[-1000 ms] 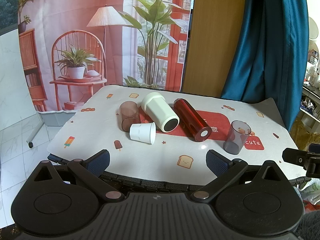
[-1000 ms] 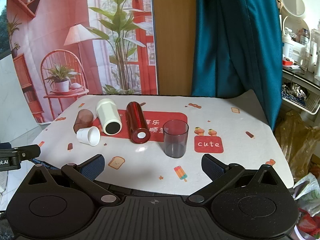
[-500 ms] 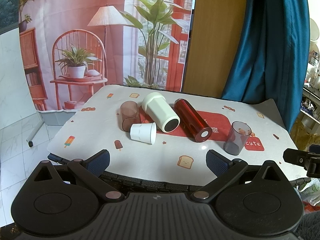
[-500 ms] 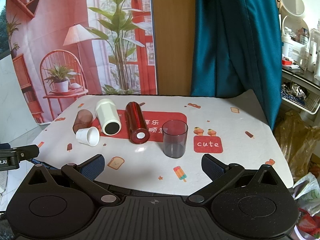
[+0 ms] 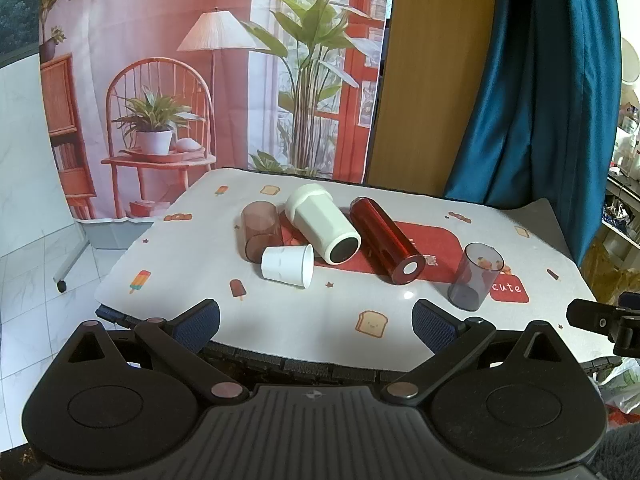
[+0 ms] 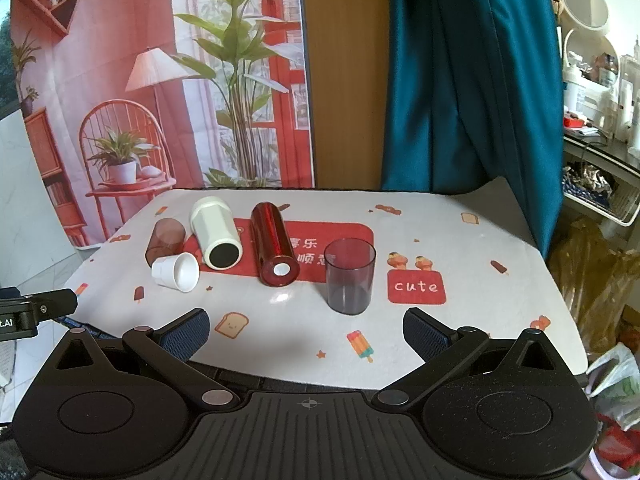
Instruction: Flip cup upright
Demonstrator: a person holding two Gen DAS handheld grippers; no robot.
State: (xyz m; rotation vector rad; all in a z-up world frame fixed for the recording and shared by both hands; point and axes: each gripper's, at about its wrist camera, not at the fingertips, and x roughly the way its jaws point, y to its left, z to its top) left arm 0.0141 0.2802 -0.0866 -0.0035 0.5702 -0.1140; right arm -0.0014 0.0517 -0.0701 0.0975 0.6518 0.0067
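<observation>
Nothing shifted since earlier frames; we hold off, no flip begun. Left gripper and right gripper wide open, empty. Small white cup on side, ahead of left gripper; smoky tumbler upright.

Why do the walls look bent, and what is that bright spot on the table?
Left wrist view: the fisheye lens bows the wooden panel and darkens the corners. Right wrist view: glare from overhead light sits on the tablecloth by the lying red tumbler; a soft shadow falls ahead of the open right hand-held gripper. Both views look sharp.
</observation>
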